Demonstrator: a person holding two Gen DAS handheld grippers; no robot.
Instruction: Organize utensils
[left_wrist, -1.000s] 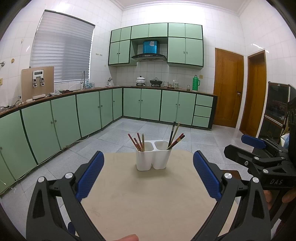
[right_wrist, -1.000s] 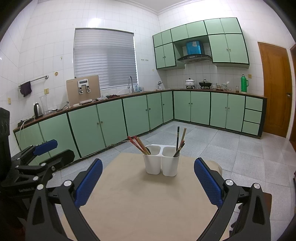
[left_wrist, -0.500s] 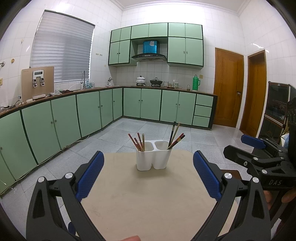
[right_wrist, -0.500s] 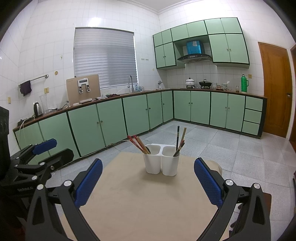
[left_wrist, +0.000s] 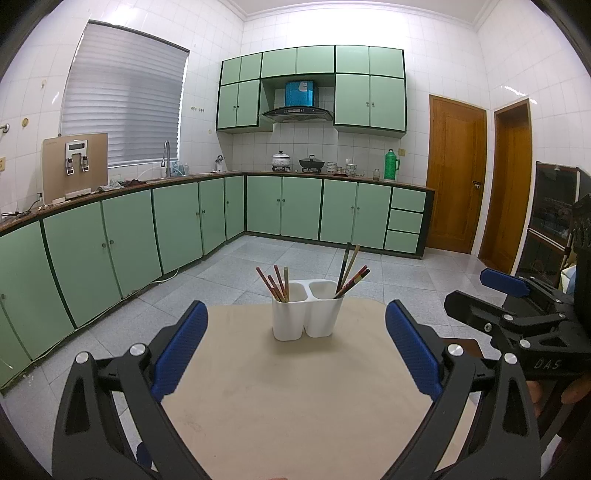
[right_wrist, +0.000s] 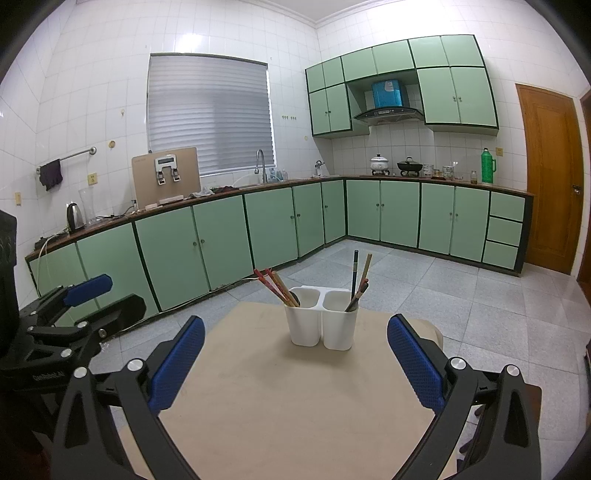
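Observation:
A white two-cup utensil holder stands near the far edge of a beige table. Several reddish and tan chopsticks lean in its left cup. Dark, tan and red-patterned chopsticks stand in its right cup. My left gripper is open over the near table, well short of the holder, nothing between its blue pads. My right gripper is also open and empty at about the same distance. Each gripper shows at the side of the other's view.
The table stands in a kitchen with green cabinets along the left and far walls, with grey tiled floor between. Wooden doors are at the right. A dark glass-fronted cabinet stands at the far right of the left wrist view.

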